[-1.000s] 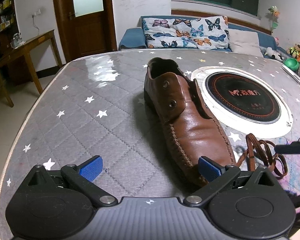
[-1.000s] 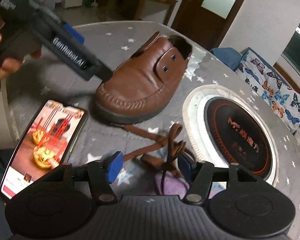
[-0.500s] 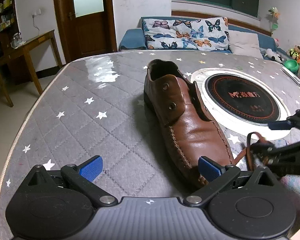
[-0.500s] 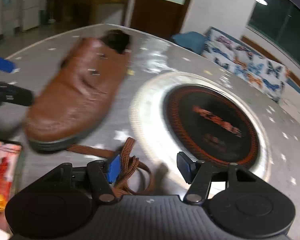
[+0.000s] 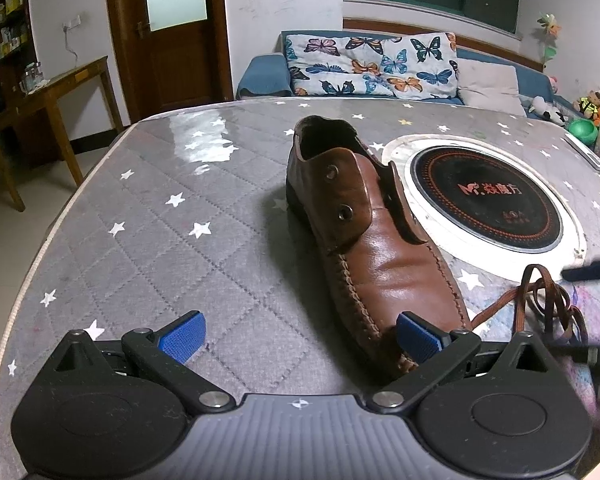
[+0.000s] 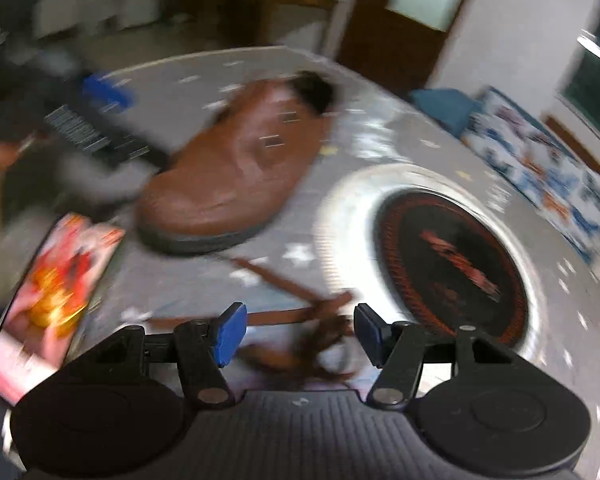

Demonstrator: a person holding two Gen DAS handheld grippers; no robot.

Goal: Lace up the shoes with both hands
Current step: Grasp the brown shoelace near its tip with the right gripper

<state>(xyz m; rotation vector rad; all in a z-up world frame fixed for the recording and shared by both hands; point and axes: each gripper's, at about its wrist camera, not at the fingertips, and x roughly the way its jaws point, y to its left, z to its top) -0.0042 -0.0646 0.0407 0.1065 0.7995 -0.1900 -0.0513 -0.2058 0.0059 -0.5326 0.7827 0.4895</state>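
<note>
- the right gripper (image 6: 298, 334) is seen about half open at the bottom centre of the right wrist view, its blue fingers (image 6: 230, 334) set apart on either side of the brown lace (image 6: 292, 314); nothing is pinched yet, as far as the heavy blur allows.
- a second ago the lace tangle lay nearer the right finger; half a second ago the view had been swung toward the cooktop; now the bundle is framed between both fingers again.
- the left gripper (image 5: 300, 338) is held wide open and empty at the bottom of the left wrist view, unmoved, its right finger (image 5: 418, 338) just beside the toe of the shoe (image 5: 364, 232).
- the shoe lies unlaced in the centre of the desk (image 5: 140, 240), both visible eyelets bare, its place unchanged.
- the lace is heaped at the lower right of the left wrist view, beside the toe, loose on the desk.
- a lit phone (image 6: 48, 304) lies at lower left, an inset cooktop (image 5: 488, 200) at right.
- judged from this, the lace is being lined up for a grasp; threading has not begun.
</note>
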